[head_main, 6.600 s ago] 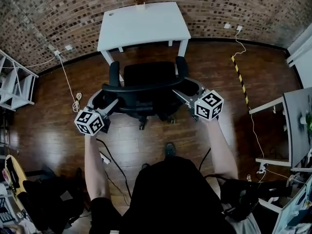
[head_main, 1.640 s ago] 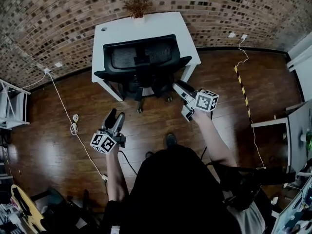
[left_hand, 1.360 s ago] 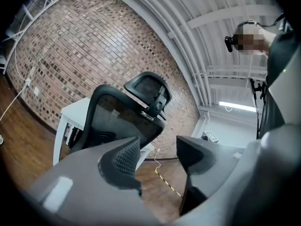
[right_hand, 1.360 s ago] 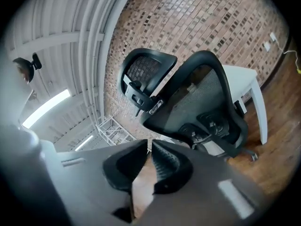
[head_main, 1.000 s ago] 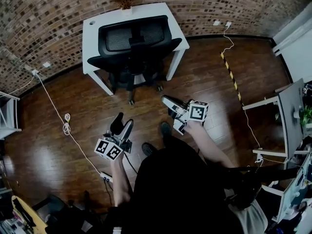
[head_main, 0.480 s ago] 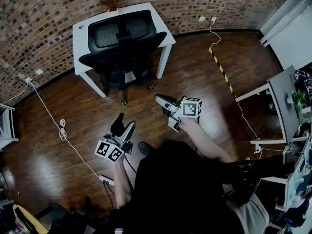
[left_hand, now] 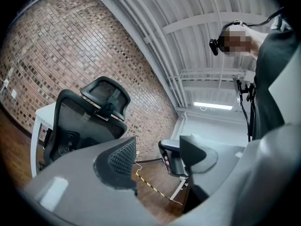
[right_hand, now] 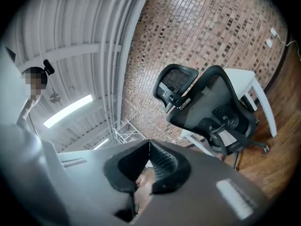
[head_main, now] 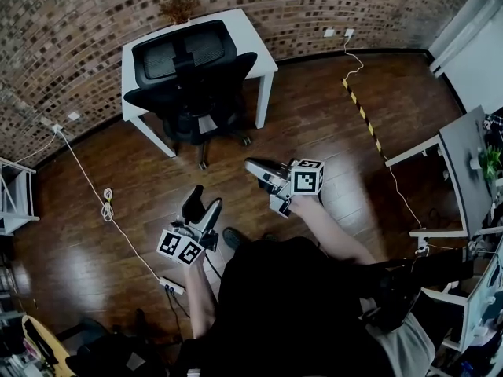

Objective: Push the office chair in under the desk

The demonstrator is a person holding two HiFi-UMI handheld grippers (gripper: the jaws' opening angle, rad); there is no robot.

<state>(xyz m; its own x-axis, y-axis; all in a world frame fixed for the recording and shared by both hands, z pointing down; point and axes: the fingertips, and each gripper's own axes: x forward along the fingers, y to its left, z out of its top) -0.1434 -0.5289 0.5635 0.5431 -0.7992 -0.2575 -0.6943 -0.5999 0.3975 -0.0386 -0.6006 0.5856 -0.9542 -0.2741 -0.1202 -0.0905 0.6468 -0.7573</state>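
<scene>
Brick wall [head_main: 78, 22] and dark wooden floor [head_main: 314, 116], seen from above.

- White desk [head_main: 247, 34], set against the wall; a small dried plant [head_main: 179, 8] is placed at its back edge.
- Black office chair [head_main: 189, 77], tucked in at the desk, its mesh back overlapping the desktop; well apart from both grippers.
- Left gripper [head_main: 203, 201], held low over the floor, jaws spread, nothing lodged between them.
- Right gripper [head_main: 253, 166], held beside it and nearer the chair, jaws pressed together, nothing pinched.
- White cable [head_main: 86, 171], trailed across the floor at the left.
- Yellow-and-black tape strip [head_main: 363, 112], laid on the floor at the right.
</scene>
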